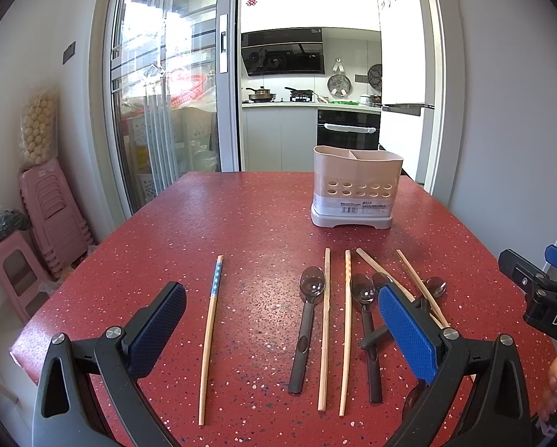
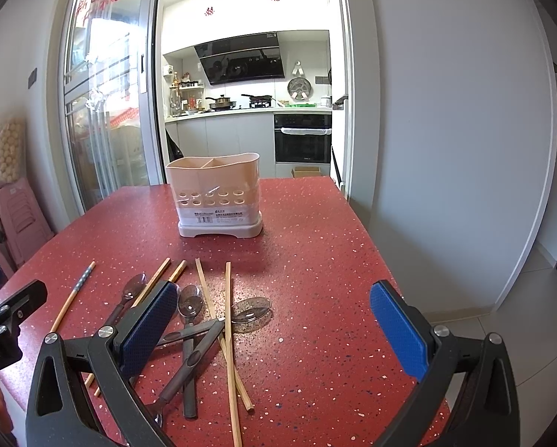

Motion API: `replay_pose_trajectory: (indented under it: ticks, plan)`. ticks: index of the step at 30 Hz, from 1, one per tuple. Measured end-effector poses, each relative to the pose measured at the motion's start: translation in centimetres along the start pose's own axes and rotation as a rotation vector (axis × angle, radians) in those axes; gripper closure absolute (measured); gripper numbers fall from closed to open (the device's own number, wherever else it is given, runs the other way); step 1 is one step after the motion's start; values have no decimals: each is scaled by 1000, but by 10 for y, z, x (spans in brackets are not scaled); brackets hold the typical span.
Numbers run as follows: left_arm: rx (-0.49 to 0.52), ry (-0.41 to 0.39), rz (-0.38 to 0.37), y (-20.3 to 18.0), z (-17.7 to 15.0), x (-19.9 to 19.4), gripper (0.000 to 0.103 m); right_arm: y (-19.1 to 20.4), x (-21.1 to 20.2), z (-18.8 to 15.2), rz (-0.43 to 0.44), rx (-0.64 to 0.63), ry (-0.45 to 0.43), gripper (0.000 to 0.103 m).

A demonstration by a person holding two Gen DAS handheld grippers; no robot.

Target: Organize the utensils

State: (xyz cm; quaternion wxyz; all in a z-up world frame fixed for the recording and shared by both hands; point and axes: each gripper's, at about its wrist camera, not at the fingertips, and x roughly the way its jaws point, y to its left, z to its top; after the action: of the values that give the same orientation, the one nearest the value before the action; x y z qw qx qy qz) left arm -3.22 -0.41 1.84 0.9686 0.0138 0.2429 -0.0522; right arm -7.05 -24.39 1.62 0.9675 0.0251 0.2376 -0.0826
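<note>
Utensil holder (image 1: 356, 190): pink, two compartments, nothing showing above its rim, upright at far side of red table (image 1: 222, 216). Chopsticks (image 1: 325, 327) and dark spoons (image 1: 307, 320): loose on the near tabletop, several crossed in a heap; one patterned chopstick (image 1: 211, 335) apart. Left gripper (image 1: 282, 331) and right gripper (image 2: 274, 327): jaws spread wide, holding nothing. Step, judged: opening pick. Next calls for closing on a single piece. Holder's interior hidden; heap's count unclear.
</note>
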Motion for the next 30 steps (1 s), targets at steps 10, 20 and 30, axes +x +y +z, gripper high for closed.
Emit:
replay_pose_trajectory:
  ticks: [10, 20, 30]
  plan:
    - [-14, 82, 4, 15, -3, 18, 0, -4, 19, 6, 51, -8, 102, 0]
    - [-29, 234, 69, 46, -3, 58, 0, -21, 54, 11, 139, 70, 288, 0]
    - [-76, 445, 36, 84, -2, 127, 0, -7, 119, 26, 244, 51, 532, 23]
